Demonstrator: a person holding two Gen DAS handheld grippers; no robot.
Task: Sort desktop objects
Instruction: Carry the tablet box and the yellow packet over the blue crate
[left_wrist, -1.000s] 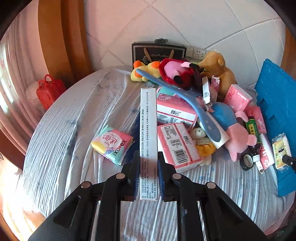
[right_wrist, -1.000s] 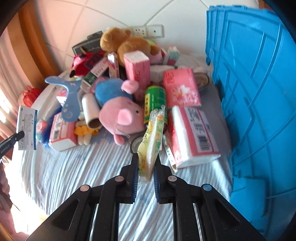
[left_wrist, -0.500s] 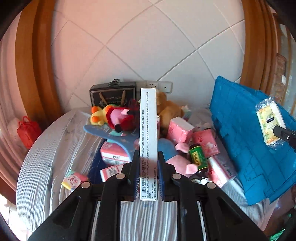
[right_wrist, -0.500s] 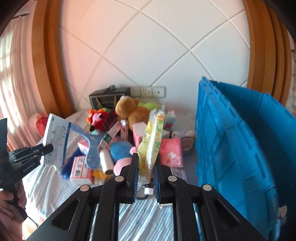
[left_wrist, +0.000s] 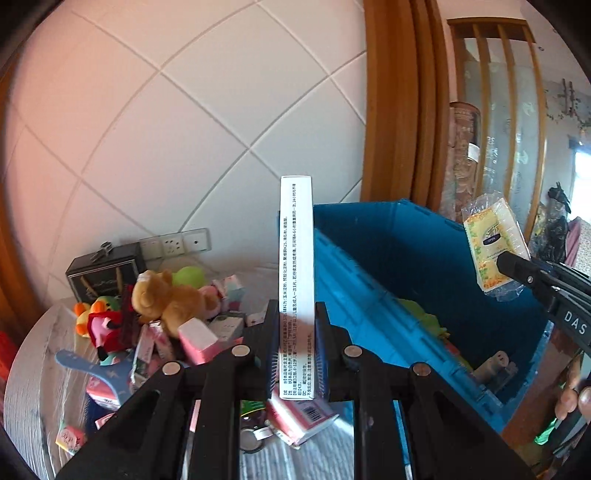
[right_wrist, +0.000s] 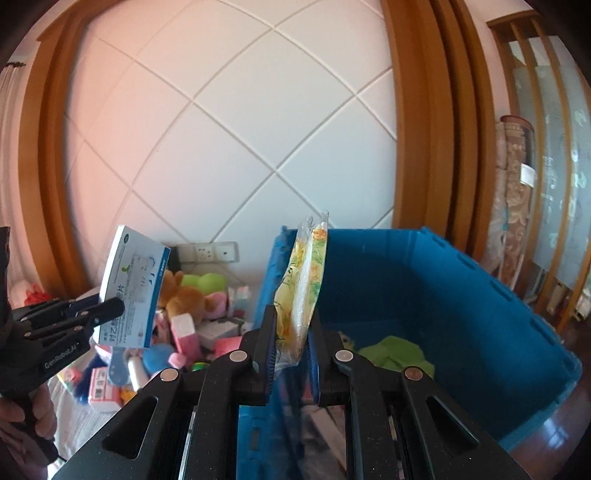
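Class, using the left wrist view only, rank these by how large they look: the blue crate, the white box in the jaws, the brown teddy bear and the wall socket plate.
1. Blue crate
2. White box, though nearness to the camera enlarges it
3. Teddy bear
4. Socket plate

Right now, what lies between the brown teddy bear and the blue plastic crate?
In the left wrist view, small pink and white boxes lie between brown teddy bear and blue plastic crate.

Right gripper (right_wrist: 290, 347) clamped a yellow packet (right_wrist: 301, 295) above the blue crate (right_wrist: 480, 295); left of the crate, left gripper (right_wrist: 107, 308) gripped a white box (right_wrist: 133, 291).
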